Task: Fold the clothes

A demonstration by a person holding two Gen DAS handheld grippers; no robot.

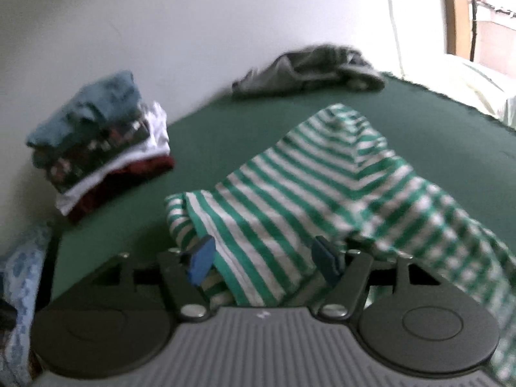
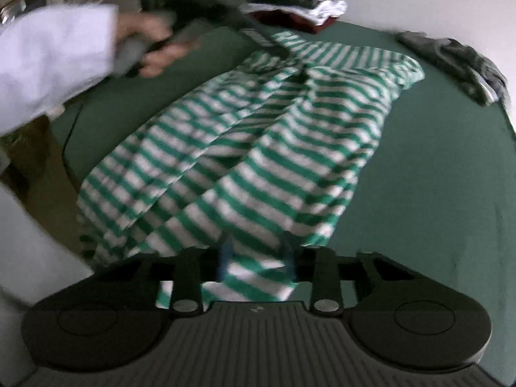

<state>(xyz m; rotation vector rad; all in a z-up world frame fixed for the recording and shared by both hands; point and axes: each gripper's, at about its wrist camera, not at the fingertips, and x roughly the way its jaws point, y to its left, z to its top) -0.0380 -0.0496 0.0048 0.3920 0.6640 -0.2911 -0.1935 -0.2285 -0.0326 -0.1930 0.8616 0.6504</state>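
One striped shirt [image 2: 245, 148] lies mid-frame. One stack [image 1: 100, 142] of folded clothes sits at the left, about five pieces, blurred. One grey crumpled garment [image 1: 309, 71] lies at upper centre. Two grippers show: left gripper [image 1: 264, 258], right gripper [image 2: 256, 258]. One hand [image 2: 151, 45] shows at upper left.

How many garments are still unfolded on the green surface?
2. The striped shirt lies spread across the middle, one end between the right claw pads. The dark garment lies crumpled at the far edge by the wall. The folded stack could hide others.
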